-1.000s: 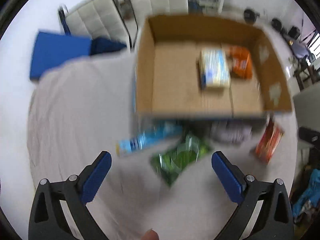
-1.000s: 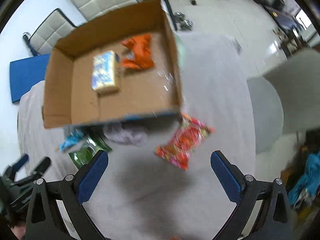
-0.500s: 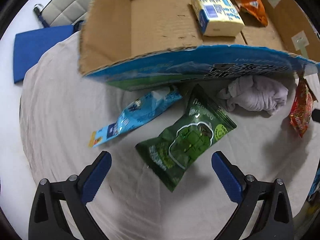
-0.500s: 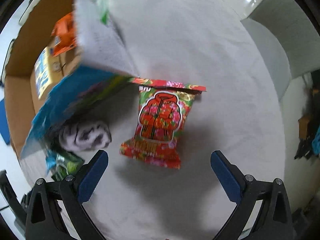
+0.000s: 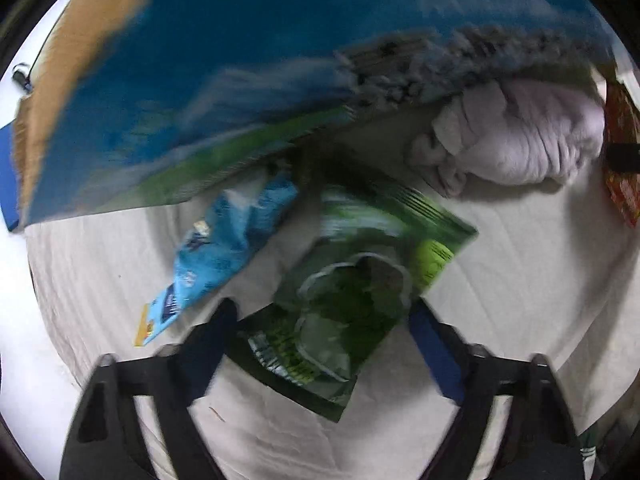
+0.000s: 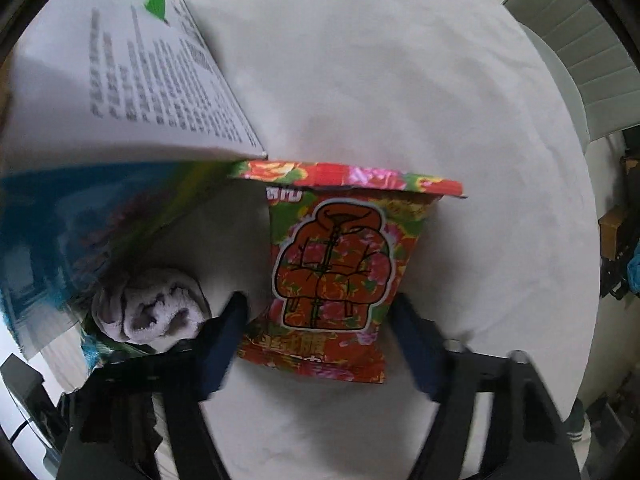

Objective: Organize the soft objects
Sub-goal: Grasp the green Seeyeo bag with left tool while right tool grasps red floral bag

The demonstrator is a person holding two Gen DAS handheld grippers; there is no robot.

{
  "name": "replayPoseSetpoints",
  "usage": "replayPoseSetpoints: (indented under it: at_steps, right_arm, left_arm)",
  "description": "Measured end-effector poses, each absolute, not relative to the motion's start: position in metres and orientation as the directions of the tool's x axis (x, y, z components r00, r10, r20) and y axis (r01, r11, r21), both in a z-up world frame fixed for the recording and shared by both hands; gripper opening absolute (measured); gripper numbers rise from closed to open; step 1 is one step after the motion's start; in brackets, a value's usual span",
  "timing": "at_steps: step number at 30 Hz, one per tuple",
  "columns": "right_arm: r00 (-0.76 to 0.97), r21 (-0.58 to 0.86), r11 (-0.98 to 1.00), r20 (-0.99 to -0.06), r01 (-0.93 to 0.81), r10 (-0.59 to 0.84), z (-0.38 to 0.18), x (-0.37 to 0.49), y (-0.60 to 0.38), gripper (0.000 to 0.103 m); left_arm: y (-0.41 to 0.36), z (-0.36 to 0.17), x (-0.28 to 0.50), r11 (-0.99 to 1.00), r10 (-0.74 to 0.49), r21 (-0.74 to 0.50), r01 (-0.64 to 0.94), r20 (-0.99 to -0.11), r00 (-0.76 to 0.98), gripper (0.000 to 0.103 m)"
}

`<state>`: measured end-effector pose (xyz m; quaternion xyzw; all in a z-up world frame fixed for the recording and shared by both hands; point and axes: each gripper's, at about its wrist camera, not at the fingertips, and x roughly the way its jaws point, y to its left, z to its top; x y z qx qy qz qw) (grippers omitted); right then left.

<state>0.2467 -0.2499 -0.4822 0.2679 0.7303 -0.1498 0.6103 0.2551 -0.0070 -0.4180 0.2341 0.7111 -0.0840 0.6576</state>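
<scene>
Left wrist: closing jaws flank green packet (image 5: 352,304); right's likewise flank red packet (image 6: 332,276), neither visibly gripped.

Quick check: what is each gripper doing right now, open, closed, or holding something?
Left gripper: jaws have just been closing around the green snack bag; firm grip cannot be told.
Right gripper: jaws have just been closing around the red floral snack bag; firm grip cannot be told.

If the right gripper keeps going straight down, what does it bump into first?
Most likely the red flowery snack bag. The right gripper has just been closing, with the bag between its fingers, and the grey cloth-covered table right underneath.
</scene>
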Motion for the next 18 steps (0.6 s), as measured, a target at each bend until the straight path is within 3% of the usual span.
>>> replayPoseSetpoints:
  at_steps: [2,7,11,18]
  right_arm:
    - [-0.114,0.100,0.814,-0.973,0.572,0.199,-0.482,0.247,-0.248,0.058]
    - [-0.135,0.081,0.834,-0.974,0.545,0.182,-0.479,0.240,-0.246,0.051]
    - [-0.167,0.072,0.867,-0.970,0.493,0.176,-0.477,0.232,-0.238,0.050]
    - [-0.272,0.017,0.966,-0.958,0.256,0.089,-0.479,0.201,-0.200,0.050]
  left_arm:
    - [-0.012,-0.421,0.254,0.867,0.232,0.195,0.458,-0.973,-0.024,0.059]
    - [-0.010,-0.420,0.254,0.907,0.180,0.153,0.393,-0.983,-0.034,0.048]
    - [0.004,-0.420,0.250,0.956,0.137,0.109,0.271,-0.987,-0.085,0.046]
    - [0.024,-0.431,0.213,1.000,0.010,0.007,0.013,-0.970,-0.241,0.046]
